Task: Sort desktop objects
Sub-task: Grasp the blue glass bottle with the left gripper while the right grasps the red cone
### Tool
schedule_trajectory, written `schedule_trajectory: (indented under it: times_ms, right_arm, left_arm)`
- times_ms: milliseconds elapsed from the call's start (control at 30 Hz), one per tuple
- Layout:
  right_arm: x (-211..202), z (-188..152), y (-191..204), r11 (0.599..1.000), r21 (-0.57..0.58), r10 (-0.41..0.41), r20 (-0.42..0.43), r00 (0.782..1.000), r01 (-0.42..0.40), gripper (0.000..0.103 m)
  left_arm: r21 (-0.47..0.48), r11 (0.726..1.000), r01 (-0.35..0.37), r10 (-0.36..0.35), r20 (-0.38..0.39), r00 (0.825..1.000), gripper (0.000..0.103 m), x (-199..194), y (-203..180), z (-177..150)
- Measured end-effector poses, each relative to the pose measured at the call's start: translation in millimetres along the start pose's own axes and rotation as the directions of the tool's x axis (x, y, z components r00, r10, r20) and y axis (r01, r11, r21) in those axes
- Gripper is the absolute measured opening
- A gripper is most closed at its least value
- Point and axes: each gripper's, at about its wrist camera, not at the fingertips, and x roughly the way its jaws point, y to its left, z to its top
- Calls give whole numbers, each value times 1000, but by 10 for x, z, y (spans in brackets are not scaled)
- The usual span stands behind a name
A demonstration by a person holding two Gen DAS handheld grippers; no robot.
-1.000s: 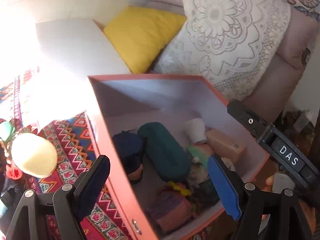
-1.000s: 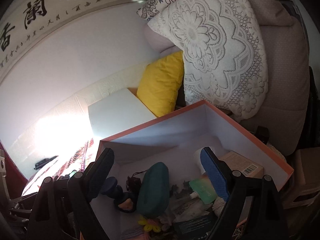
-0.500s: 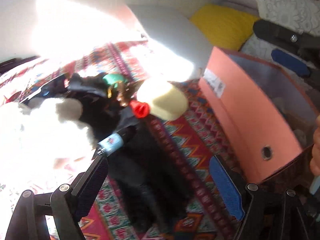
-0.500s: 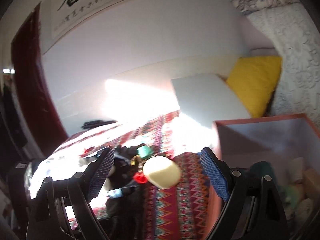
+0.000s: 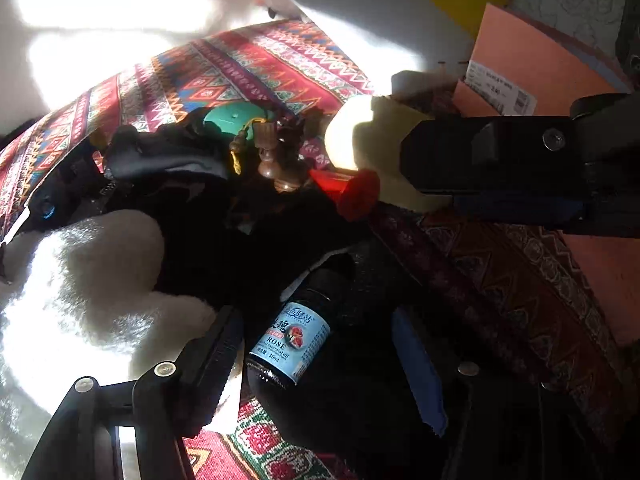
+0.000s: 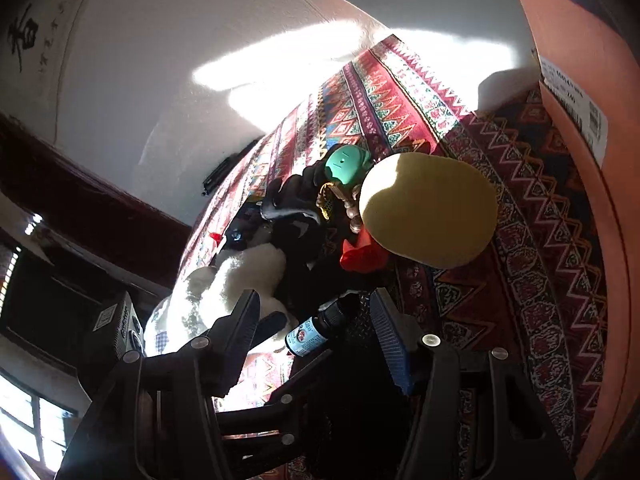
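In the left wrist view, the left gripper (image 5: 320, 354) is spread wide around a dark bottle (image 5: 294, 340) with a blue label, lying on the patterned cloth (image 5: 256, 60); the right gripper (image 5: 520, 184) reaches in by a yellow sponge (image 5: 368, 148). In the right wrist view, the right gripper (image 6: 316, 342) is also spread, the bottle (image 6: 316, 330) between its fingers; the orange box (image 6: 572, 92) stands to the right.

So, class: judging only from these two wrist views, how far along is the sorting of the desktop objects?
Done: cannot tell; the orange box shows only its outer wall. In hand: nothing yet; the open left gripper straddles the small dark glass bottle with the blue rose label, and the right gripper is open too. Left: the bottle, pale yellow oval pad, green round case and white fluffy item.
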Motion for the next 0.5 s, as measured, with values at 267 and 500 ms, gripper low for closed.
schedule_trajectory:
  times_ms: [267,500]
  right_arm:
    - [459,207,-304,981,196,6,-20,1000,-2,61]
    - [721,300,-436,953,298,52,-16,999,-45,36]
  left_arm:
    - [55,998,-36,35,11,999,34,143,-8,-67]
    - [68,997,-47,45,42,998,28,105,-46,-140]
